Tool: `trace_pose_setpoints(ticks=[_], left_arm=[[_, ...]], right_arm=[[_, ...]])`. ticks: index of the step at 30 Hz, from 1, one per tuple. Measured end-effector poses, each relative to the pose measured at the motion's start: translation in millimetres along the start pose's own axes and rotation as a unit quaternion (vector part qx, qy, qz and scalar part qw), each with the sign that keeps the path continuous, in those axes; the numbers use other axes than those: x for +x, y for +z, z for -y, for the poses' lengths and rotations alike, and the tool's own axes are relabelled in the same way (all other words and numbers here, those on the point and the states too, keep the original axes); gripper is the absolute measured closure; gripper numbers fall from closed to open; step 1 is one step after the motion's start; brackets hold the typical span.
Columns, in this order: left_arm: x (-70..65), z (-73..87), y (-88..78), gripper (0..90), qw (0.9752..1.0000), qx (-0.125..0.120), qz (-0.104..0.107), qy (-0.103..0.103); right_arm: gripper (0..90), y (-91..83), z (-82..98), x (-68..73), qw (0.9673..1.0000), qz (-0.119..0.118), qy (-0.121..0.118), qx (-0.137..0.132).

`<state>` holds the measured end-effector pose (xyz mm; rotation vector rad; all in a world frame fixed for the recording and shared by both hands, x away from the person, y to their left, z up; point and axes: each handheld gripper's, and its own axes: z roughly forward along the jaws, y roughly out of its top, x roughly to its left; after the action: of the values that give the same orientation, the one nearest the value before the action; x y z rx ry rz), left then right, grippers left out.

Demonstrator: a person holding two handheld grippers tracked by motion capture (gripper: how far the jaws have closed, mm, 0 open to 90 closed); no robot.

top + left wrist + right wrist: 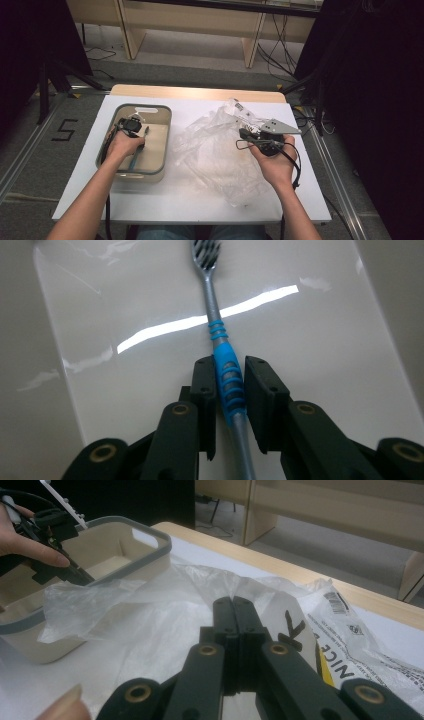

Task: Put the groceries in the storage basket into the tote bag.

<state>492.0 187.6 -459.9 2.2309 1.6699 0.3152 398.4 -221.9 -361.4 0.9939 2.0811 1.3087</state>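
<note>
A toothbrush (214,305) with a grey stem and a blue ribbed grip lies on the floor of a cream bin (167,130), bristles pointing away. My left gripper (230,362) reaches down into the bin, and its pads (205,390) press on both sides of the blue grip. In the high view the left gripper (133,129) is inside the bin, with the toothbrush (135,160) below the hand. My right gripper (233,602) is shut, jaws together, just above a crumpled clear plastic bag (150,610); whether it pinches any film is unclear. In the high view the right gripper (245,134) is over the bag (215,155).
The bin, grey-rimmed (145,535), stands on the left of a white table (200,205), with the bag spread over the middle and right. The bag carries a printed label (345,630). Wooden furniture legs and cables stand on the floor beyond the table's far edge.
</note>
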Motion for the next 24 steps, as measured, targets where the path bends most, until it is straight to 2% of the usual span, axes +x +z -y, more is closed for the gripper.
trace_pose_setpoints(ticks=[13,24], left_arm=[[0.0,1.0,-1.0,78.6,0.9999,0.0,0.003,0.011],[2.6,2.9,-2.3,78.9,0.9999,0.001,0.011,0.005]], right_arm=[[90.0,0.9,0.7,-0.1,1.0,0.0,0.001,0.001],[90.0,0.8,0.8,-0.4,1.0,0.001,0.001,0.0]])
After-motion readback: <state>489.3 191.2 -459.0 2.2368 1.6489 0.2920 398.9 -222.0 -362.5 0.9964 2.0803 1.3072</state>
